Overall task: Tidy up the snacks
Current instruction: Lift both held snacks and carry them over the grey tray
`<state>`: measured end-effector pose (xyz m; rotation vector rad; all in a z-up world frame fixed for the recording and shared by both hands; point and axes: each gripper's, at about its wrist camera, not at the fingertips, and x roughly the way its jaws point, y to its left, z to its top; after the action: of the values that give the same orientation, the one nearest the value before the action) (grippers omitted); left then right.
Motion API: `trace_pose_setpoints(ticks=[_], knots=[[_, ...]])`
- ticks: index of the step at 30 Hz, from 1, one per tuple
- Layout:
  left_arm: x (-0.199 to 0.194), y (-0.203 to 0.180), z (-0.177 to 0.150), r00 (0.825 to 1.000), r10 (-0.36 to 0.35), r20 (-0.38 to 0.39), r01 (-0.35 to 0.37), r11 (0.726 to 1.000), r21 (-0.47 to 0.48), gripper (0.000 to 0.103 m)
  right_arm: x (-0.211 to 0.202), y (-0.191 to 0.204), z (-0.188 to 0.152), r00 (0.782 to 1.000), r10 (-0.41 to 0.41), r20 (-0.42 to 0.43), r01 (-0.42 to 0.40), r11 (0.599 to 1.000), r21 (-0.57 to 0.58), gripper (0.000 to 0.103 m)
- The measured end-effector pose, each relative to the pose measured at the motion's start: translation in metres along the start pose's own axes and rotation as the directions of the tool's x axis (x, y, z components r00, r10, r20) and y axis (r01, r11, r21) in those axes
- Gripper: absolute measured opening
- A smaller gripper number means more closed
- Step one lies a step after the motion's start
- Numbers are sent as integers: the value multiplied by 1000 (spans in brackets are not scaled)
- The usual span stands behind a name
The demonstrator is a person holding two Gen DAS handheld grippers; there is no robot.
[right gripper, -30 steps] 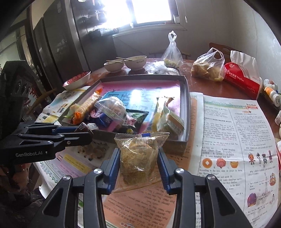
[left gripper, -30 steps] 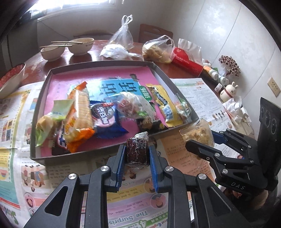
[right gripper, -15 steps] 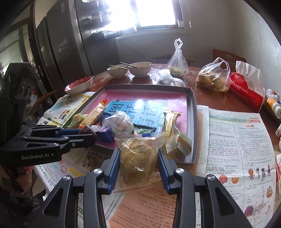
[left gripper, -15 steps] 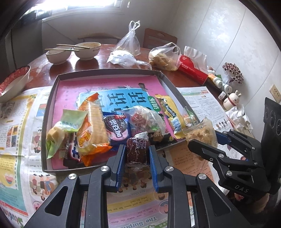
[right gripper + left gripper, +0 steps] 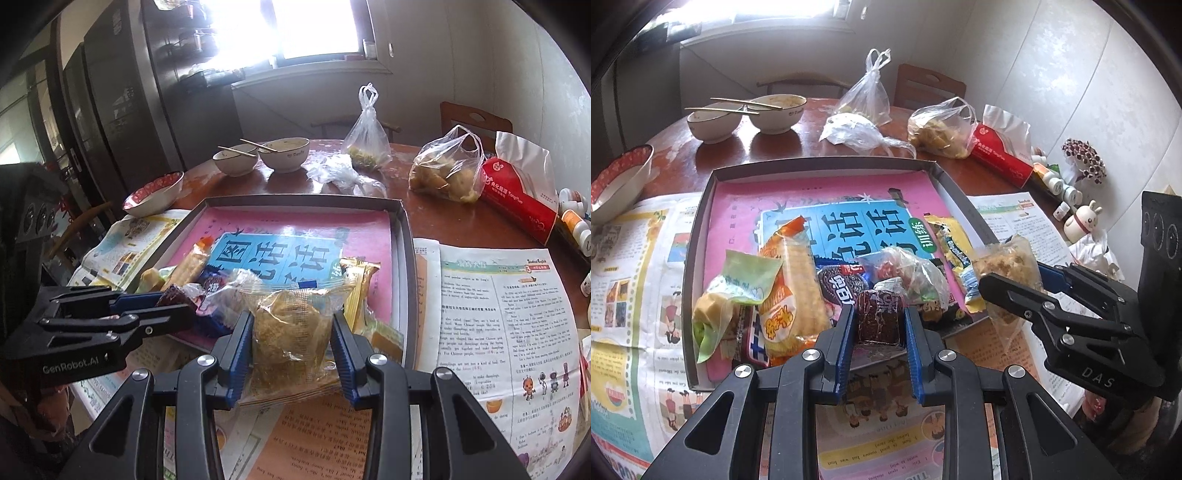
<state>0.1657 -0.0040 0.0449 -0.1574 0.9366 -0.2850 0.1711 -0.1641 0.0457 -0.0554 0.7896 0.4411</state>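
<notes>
The left hand-held gripper (image 5: 879, 325) is closed on a small dark red snack (image 5: 878, 318), held upright by its sides just above the near edge of the tray (image 5: 827, 164). The right hand-held gripper (image 5: 291, 338) is closed on a clear bag (image 5: 291, 328) of golden crumbly food, also near the tray's front edge, over the newspaper (image 5: 506, 332) that covers the tabletop (image 5: 443, 218).

The red snack looks light and fairly firm, a compact block in crinkly wrap; gripping its flat sides mid-body should hold it well. The bag is probably light too, but soft and slippery, with brittle contents that a hard squeeze could crush. A hold across the filled middle, as now, seems safer than the loose film at the top, which could slide out.

The tray already carries a heap of wrapped snacks at its near end: an orange pack (image 5: 790, 291), a green pouch (image 5: 735, 284), a dark cookie pack (image 5: 842, 286) and a yellow wrapper (image 5: 951, 243). Its far half, lined with pink and blue print, lies bare.

The left view shows the pile from above, the free room in the tray, and the right gripper from the side with the bag hanging below its fingers. The right view alone shows the dark cabinet and window, and the left gripper side-on at the tray's near left corner.
</notes>
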Motion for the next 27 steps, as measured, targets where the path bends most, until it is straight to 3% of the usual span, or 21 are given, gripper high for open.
trace_pose_setpoints(ticks=[27], knots=[[22, 9, 11, 999, -4, -37, 4, 1000, -15, 27, 34, -4, 12, 998, -23, -60, 24, 999, 26, 41]])
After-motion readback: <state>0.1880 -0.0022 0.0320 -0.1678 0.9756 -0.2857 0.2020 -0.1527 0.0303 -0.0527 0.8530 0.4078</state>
